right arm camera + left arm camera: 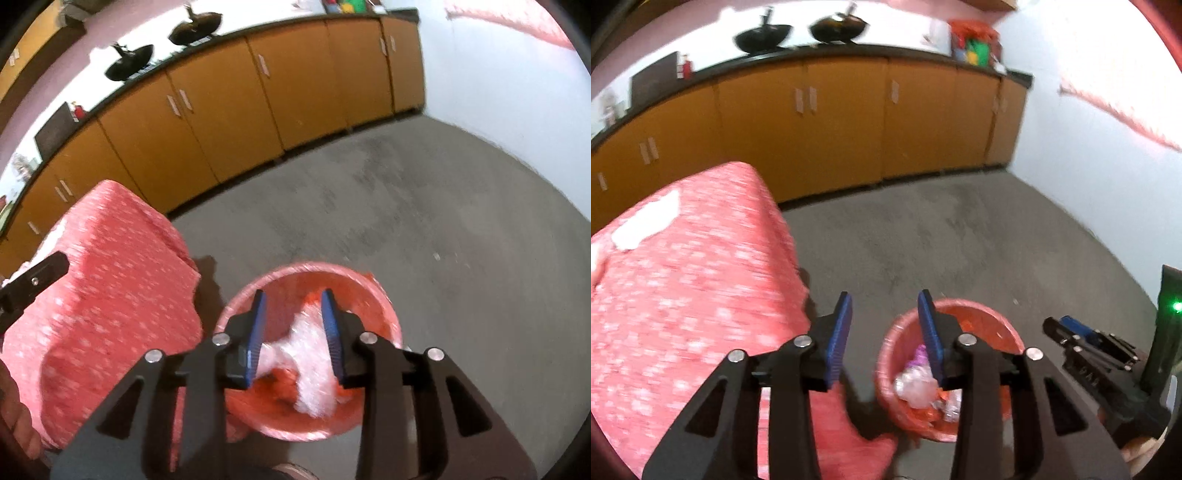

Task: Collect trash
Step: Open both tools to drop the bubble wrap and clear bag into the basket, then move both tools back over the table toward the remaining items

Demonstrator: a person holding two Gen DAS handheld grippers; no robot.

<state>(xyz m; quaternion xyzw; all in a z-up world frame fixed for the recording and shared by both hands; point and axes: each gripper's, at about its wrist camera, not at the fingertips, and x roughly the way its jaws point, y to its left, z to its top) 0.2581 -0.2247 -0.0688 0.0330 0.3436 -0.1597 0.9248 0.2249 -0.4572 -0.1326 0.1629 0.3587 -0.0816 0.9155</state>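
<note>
Tongs on both hands stand parted with nothing between the pads. The left tongs point(884, 332) hang over the gap between the cloth-covered bench point(683, 277) and the red bin point(993, 321); the right tongs point(295, 334) hang directly above the same bin point(380, 295), pointing steeply down into it.

Collected trash lies in the bin: clear and white plastic wrappers point(314, 369) piled on an orange liner. In the right wrist view this pile sits below the open jaws, not pinched by them; blur prevents a finer reading.

Remaining trash: a white scrap point(646, 221) lies on the bench top, up and to the left of the left tongs. A second pale patch at the bench's left edge is too blurred to identify. The scrap's long axis appears to run diagonally, from near-left to far-right, though blur makes this uncertain. Judged from position, the left hand is the nearer; the next move likely calls for a leftward swing onto the bench.

View differences: the left wrist view shows the scrap and the right tongs point(1067, 332) at the frame's right. The right wrist view shows the bin's full opening and one left finger point(40, 273) over the bench, but the scrap only as a faint sliver.
</note>
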